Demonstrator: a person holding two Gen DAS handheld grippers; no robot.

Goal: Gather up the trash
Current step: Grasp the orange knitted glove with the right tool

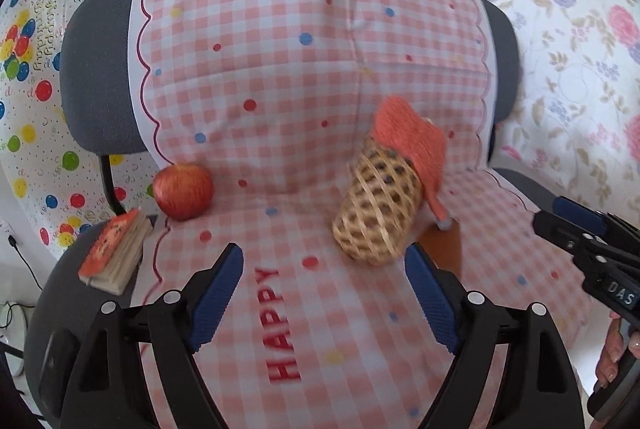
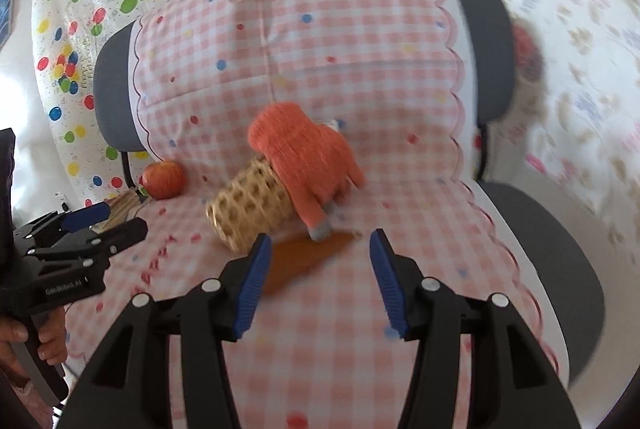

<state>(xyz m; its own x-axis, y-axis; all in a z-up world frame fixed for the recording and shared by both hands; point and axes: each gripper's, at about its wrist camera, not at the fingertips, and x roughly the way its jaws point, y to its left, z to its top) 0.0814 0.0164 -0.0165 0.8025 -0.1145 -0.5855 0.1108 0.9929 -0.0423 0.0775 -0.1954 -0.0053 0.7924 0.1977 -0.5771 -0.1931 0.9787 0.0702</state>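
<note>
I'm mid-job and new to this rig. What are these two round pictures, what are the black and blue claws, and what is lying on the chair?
Each picture comes from a fisheye camera mounted on a hand-held gripper, looking forward along its two blue-padded fingers. The left gripper and the right gripper are both open and hold nothing; each also shows at the edge of the other's view. In front is an office chair draped with a pink checked cloth. On the seat lie a woven basket on its side, an orange knitted glove draped over it, a flat brown piece beside them, a red apple and a small book at the left edge.
</note>
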